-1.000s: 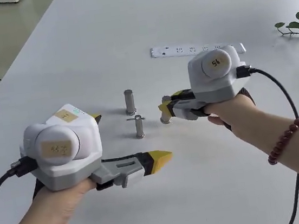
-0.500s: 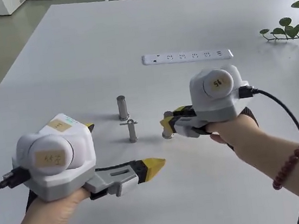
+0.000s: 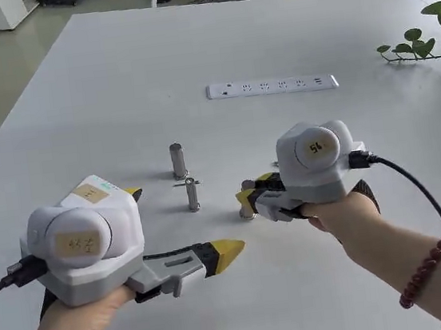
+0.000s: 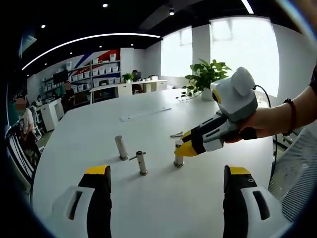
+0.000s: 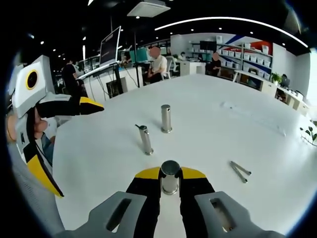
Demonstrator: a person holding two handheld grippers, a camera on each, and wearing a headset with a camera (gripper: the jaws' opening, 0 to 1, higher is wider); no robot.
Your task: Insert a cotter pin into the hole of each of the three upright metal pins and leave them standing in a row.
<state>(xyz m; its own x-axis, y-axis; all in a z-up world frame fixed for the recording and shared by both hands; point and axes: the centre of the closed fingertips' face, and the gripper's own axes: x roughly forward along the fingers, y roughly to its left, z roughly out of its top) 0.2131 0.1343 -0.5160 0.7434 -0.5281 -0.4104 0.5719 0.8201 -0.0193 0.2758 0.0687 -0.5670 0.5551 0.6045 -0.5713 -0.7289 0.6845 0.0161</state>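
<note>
**Head view.** The white tabletop [image 3: 97, 75] is broad. My left gripper [image 3: 182, 221] hangs at the near left with its jaws spread wide and the yellow tips pointing toward the row. My right gripper [image 3: 246, 197] comes in from the right, jaws narrowed onto the third metal pin [image 3: 246, 185], which is mostly hidden behind the tips. The middle metal pin [image 3: 193, 194] stands upright just to its left, apart from it, with a cotter pin [image 3: 181, 184] crosswise through its top. The far metal pin [image 3: 177, 160] stands upright behind that. The three run in a slanting line.

Further back lies a white power strip [image 3: 271, 86], well apart from the pins, and a leafy plant [image 3: 421, 31] sits at the far right edge. A black cable [image 3: 412, 186] trails off the right gripper, and there is a bead bracelet [image 3: 426, 268] on that wrist. Each gripper body carries a tan label. The right one shows two handwritten digits that I cannot read for sure, and the left one is blurred.

**Left gripper view.** My own jaws rise wide apart, and the row stands between and beyond them. The right gripper reaches in from the right and covers the upper part of the third metal pin, whose foot appears to rest on the tabletop. A loose cotter pin [image 4: 177, 134] lies flat just past it. Shelves [image 4: 94, 74] line the back wall.

**Right gripper view.** My jaws are clamped on the third metal pin, and its round top shows between the yellow tips. The middle metal pin stands ahead to the left, with the far metal pin beyond it. The loose cotter pin lies off to the right. It may be two pieces, I cannot tell. The left gripper sits at the left edge with its jaws spread.
</note>
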